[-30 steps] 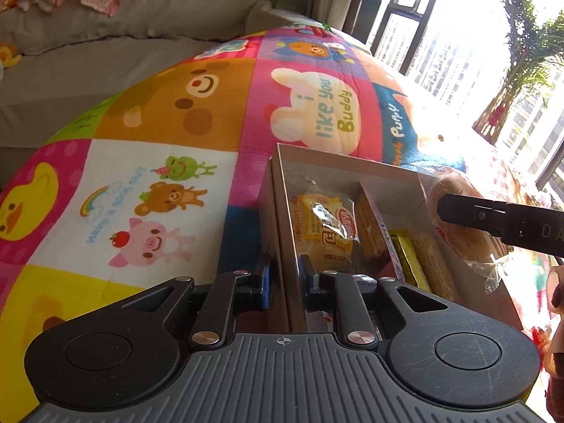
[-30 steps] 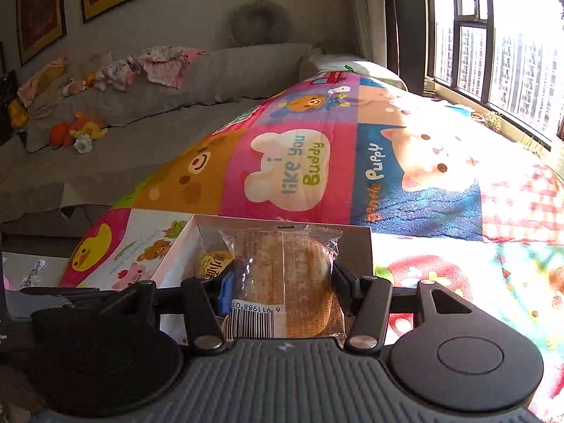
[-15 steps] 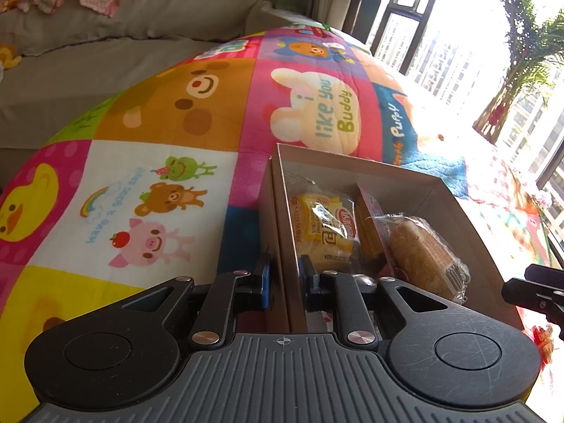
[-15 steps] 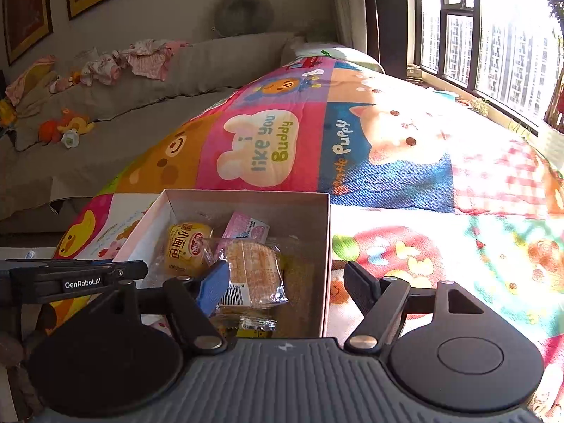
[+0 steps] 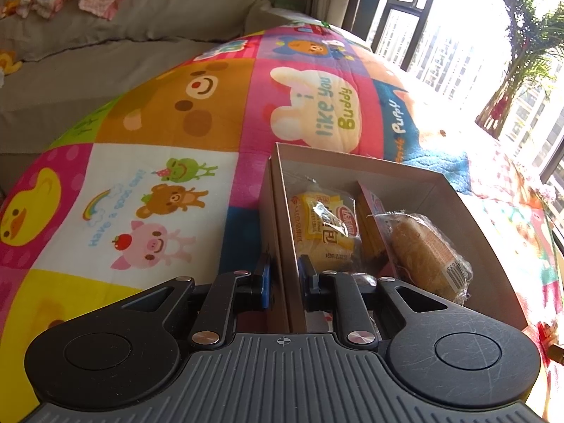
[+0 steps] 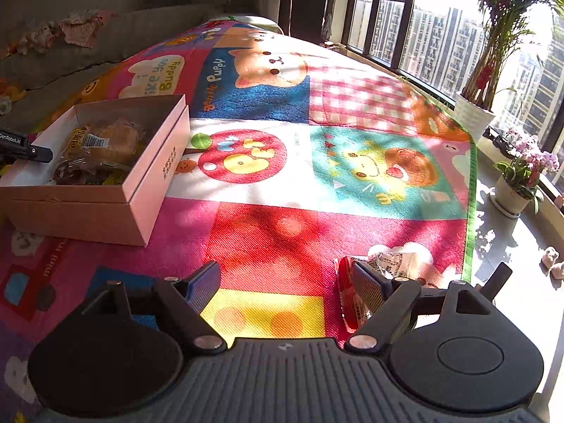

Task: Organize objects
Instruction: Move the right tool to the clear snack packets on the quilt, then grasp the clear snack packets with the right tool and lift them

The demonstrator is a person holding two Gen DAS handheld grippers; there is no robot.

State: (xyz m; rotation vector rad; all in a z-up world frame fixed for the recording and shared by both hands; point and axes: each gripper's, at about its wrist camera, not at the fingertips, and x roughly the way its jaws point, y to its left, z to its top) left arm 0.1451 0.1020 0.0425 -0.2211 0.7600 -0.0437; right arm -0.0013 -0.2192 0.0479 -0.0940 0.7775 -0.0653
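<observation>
Left gripper [image 5: 283,282] clamped narrow on the near side wall of the cardboard box [image 5: 454,190], one blue pad outside the wall, the other inside, both pressed against the card. Sat on the cartoon play mat [image 5: 169,112], that box, with its lid off. Inside: a yellow snack packet [image 5: 324,229] toward the left, a pink packet [image 5: 373,218] standing on edge beside it, and a clear-wrapped bun [image 5: 423,250] lying against the pink one on the right, barcode end facing the near corner.

Right gripper [image 6: 282,282] spread wide and in the middle of opening further, nothing between the pads, just bare mat showing through the gap. Hovered low over a red and yellow patch of the mat, well apart from the box [image 6: 155,162], which showed up off to the left in that view with the bun on top of the pile. Right finger [image 6: 366,285] just beside a crinkly red-and-clear wrapper [image 6: 391,264] lying on the mat; couldn't tell whether touching it or not. Potted plant [image 6: 472,116] over by the window.
</observation>
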